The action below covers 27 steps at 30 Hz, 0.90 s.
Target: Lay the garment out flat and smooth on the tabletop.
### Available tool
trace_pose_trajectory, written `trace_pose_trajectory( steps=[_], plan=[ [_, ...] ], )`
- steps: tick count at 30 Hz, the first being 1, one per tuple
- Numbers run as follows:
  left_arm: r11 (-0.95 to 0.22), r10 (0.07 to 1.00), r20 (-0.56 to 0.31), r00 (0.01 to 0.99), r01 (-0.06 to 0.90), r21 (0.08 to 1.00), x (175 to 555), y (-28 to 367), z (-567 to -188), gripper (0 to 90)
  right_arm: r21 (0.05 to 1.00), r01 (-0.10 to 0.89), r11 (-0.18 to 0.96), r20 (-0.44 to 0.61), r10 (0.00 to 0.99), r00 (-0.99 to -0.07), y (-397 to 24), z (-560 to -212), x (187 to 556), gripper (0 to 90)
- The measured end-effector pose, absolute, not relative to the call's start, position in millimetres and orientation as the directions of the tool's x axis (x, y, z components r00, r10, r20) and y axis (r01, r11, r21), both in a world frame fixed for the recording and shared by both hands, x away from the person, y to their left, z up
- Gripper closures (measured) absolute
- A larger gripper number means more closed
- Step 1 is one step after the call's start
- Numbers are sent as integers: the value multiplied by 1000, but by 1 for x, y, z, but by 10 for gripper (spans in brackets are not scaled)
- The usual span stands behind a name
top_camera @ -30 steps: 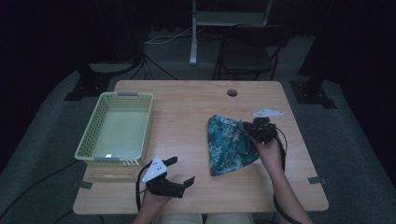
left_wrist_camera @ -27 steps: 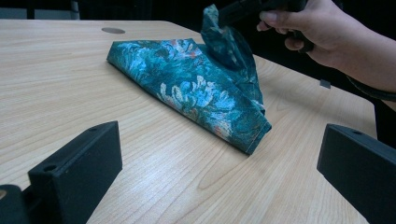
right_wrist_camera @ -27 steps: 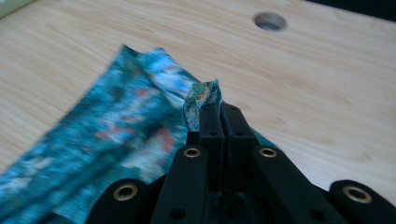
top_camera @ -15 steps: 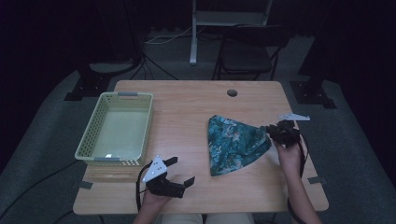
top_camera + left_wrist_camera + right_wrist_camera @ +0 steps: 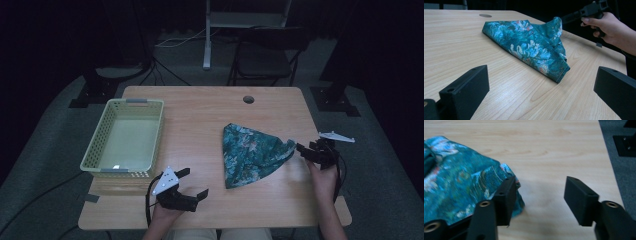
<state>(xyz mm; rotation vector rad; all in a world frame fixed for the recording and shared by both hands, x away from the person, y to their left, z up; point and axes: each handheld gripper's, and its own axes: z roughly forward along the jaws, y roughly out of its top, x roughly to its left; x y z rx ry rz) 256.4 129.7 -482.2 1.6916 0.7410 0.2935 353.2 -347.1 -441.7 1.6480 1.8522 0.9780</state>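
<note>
A teal flowered cloth (image 5: 252, 154) lies folded in a rough triangle on the right half of the wooden table (image 5: 200, 120). My right gripper (image 5: 301, 150) sits at the cloth's right corner. Its jaws have just been opening and now stand apart over bare wood. In the right gripper view (image 5: 540, 192) that cloth corner (image 5: 456, 187) lies beside and behind one jaw, not between them. My left gripper (image 5: 194, 182) rests open near the front edge, pointing at the cloth (image 5: 529, 47) from a distance. In its own view (image 5: 541, 87) nothing lies between its jaws.
A pale green plastic basket (image 5: 137, 102) stands empty at the table's left. A round cable hole (image 5: 248, 99) sits near the far edge. The table's right edge is close behind my right hand (image 5: 322, 177). A chair and a stand are beyond the table.
My right gripper moved right, drawing the cloth's corner out so the cloth spread wider, then its jaws opened and let the corner go. The left gripper stayed put.
</note>
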Motion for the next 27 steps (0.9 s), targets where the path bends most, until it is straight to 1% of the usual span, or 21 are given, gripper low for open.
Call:
trace_pose_trajectory(
  steps=[5,10,12,13,16,20,21,23,27],
  plan=[
    [-92,615,-195,764,315,944,257,130,-482,5,757,653,-5,127,982,-140,-358,-449,338,372],
    [-93,615,-195,764,316,944,257,130,-482,5,757,652,-28,145,981,-126,-367,-458,317,296],
    [-93,614,-193,765,314,945,256,130,-482,5,758,651,-31,152,980,-130,-368,-460,313,293],
    [-98,615,-188,766,310,946,256,129,-482,5,762,647,-13,132,982,-136,-368,-463,306,288],
    [-97,616,-189,765,311,945,256,129,-482,5,755,656,20,98,985,-143,-367,-469,300,207],
    [-95,616,-195,764,317,944,257,130,-482,4,760,649,22,107,981,-159,-366,-476,294,186],
    [-94,616,-196,763,317,944,257,130,-482,5,768,640,35,108,977,-183,-365,-479,291,143],
    [-93,615,-194,764,314,945,257,129,-482,5,782,623,31,126,970,-206,-364,-480,287,142],
    [-100,612,-189,768,312,945,256,129,-482,5,813,582,10,150,963,-226,-362,-477,277,141]
  ],
)
